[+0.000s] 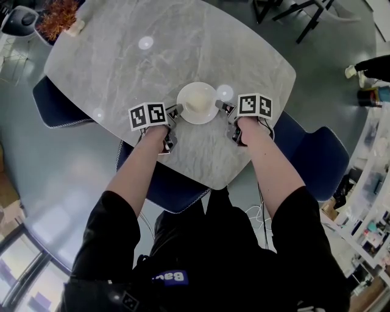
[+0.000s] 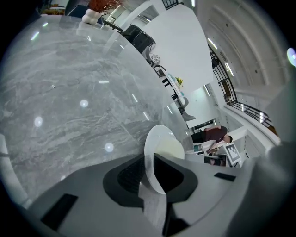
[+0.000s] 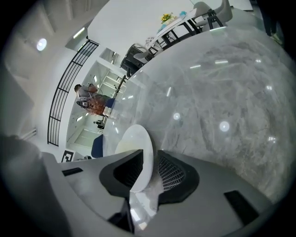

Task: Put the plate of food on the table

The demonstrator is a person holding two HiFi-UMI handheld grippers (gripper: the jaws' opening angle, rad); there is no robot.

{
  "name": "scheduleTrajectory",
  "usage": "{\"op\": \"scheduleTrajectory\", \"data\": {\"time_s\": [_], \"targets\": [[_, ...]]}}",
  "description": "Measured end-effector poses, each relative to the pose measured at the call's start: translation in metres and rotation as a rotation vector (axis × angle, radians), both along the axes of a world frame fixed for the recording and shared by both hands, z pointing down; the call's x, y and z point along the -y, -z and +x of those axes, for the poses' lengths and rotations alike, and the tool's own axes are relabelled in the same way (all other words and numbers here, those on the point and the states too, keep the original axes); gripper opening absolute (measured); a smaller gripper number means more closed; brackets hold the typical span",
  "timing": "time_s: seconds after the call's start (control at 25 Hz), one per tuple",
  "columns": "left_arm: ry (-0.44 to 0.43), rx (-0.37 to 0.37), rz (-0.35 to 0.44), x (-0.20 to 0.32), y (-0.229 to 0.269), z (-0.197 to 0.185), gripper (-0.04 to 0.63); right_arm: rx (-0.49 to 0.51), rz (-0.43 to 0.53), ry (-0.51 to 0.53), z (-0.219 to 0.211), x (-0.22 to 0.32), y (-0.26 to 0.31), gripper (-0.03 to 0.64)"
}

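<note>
Plate (image 1: 197, 116) white, round, pale food (image 1: 196, 97), on table (image 1: 122, 55); left tongs (image 1: 177, 109), right tongs (image 1: 224, 108) parted, rim between

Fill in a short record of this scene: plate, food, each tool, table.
plate: white, on the table, near the person's edge
food: pale, in the plate's middle
left tool: jaws apart, plate's left rim between them
right tool: jaws apart, plate's right rim between them
table: grey, marbled; plant at far corner

Grey marble table (image 1: 122, 55), white plate of food (image 1: 197, 102) near its front edge
</note>
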State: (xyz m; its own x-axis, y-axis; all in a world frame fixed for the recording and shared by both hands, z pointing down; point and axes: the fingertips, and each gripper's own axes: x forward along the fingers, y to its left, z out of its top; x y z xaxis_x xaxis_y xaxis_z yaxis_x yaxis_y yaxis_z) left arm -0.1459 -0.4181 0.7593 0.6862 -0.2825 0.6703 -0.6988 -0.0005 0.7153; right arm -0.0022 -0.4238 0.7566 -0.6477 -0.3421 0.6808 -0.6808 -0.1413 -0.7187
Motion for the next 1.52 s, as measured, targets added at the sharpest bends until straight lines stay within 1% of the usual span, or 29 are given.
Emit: {"op": "scheduleTrajectory", "data": {"time_s": [0.08,0.16,0.28,0.44,0.64,0.76,0.8,0.88,0.96,1.12,1.24,1.4,1.52], "targets": [[-0.024,0.021,0.014,0.000,0.003,0.000,0.074,0.003,0.000,-0.021,0.002,0.002,0.003,0.102],[-0.034,0.044,0.023,0.001,0.004,-0.001,0.103,-0.001,-0.001,-0.029,0.004,0.002,0.004,0.114],[-0.014,0.068,0.019,0.002,0.003,-0.009,0.109,0.002,-0.002,-0.032,0.008,-0.001,0.005,0.115],[0.030,0.050,0.010,-0.007,0.007,-0.017,0.109,0.041,0.015,-0.034,0.014,-0.015,0.018,0.115],[0.120,0.023,0.097,-0.028,0.035,-0.020,0.109,0.099,0.089,-0.073,0.025,-0.047,0.044,0.115],[0.138,-0.006,0.150,-0.048,0.055,-0.018,0.109,0.140,0.134,-0.059,0.018,-0.073,0.058,0.115],[0.132,-0.016,0.170,-0.055,0.063,-0.015,0.109,0.145,0.153,-0.042,0.015,-0.082,0.063,0.115],[0.091,-0.014,0.215,-0.073,0.078,-0.006,0.109,0.111,0.208,0.030,0.010,-0.104,0.072,0.114],[0.024,0.014,0.266,-0.094,0.092,0.005,0.109,0.053,0.270,0.114,0.007,-0.125,0.081,0.114],[-0.110,0.069,0.366,-0.141,0.120,0.031,0.107,-0.006,0.366,0.234,0.004,-0.166,0.098,0.114],[-0.147,0.056,0.434,-0.174,0.148,0.051,0.107,-0.076,0.451,0.308,0.007,-0.189,0.114,0.114],[-0.186,0.045,0.510,-0.220,0.179,0.075,0.106,-0.096,0.554,0.391,0.008,-0.221,0.150,0.099],[-0.216,0.030,0.532,-0.252,0.201,0.092,0.104,-0.099,0.605,0.405,0.017,-0.241,0.168,0.077]]}}
